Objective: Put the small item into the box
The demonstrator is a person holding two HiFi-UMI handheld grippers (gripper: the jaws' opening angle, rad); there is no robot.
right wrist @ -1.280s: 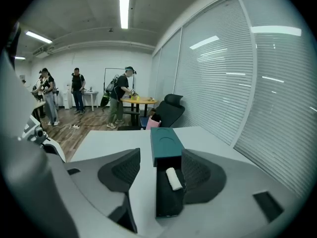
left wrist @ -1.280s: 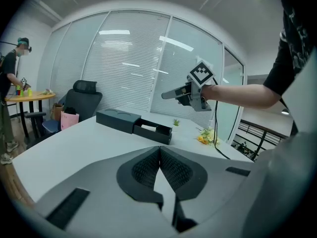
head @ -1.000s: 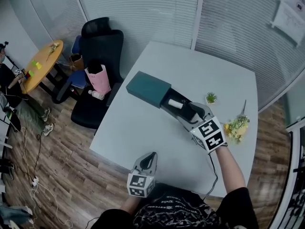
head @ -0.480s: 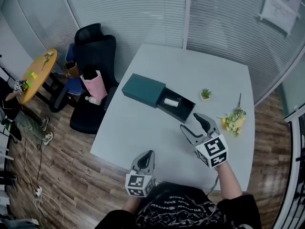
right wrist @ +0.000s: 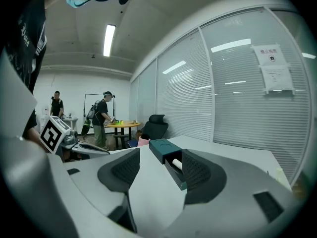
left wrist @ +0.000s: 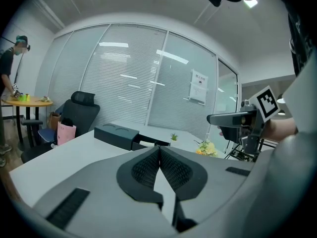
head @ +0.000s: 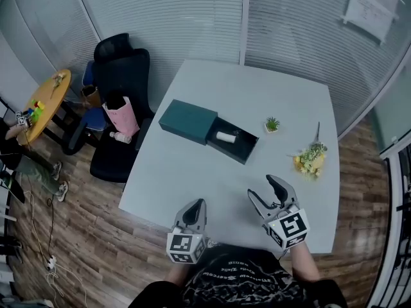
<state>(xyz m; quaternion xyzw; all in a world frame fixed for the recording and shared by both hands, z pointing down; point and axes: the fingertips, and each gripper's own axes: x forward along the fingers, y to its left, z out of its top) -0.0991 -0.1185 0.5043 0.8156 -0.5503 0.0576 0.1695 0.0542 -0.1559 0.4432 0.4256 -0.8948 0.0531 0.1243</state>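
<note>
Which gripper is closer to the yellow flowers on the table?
Right. The right gripper sits just short of the flowers, toward the person; the left gripper is farther off, at the near edge of the table.

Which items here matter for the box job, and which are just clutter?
Job: teal box, white small item lying in its open drawer, right gripper open, left gripper shut.
Lying about: small potted plant, flower bunch, office chair, pink bag.
</note>
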